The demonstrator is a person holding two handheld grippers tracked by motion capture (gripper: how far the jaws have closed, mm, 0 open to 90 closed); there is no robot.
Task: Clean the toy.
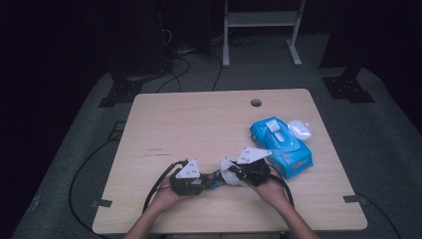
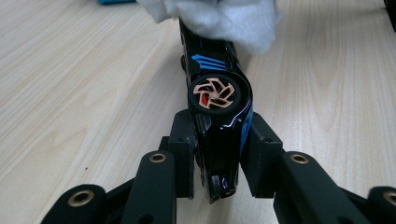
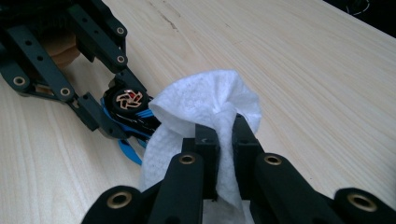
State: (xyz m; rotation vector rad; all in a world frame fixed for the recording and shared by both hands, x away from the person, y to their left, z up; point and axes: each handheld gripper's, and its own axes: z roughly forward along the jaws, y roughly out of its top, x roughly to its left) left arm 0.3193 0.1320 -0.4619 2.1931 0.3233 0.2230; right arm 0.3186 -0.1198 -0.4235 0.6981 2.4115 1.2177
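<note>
A black toy car [image 2: 219, 98] with blue stripes and a copper-spoked wheel lies on its side between the jaws of my left gripper [image 2: 220, 135], which is shut on its near end. My right gripper [image 3: 225, 135] is shut on a bunched white wipe [image 3: 205, 98] that presses on the car's [image 3: 133, 109] far end and hides it. In the high view both grippers meet near the table's front edge: the left gripper [image 1: 208, 181] holds the car [image 1: 215, 178], and the right gripper [image 1: 235, 174] with the wipe [image 1: 228, 169] comes in from the right.
A blue wipes pack [image 1: 281, 147] with its flap up lies at the right of the wooden table [image 1: 199, 124], with a white rounded object [image 1: 300, 129] beside it. A cable hole [image 1: 256, 103] sits near the far edge. Cables trail off the front left.
</note>
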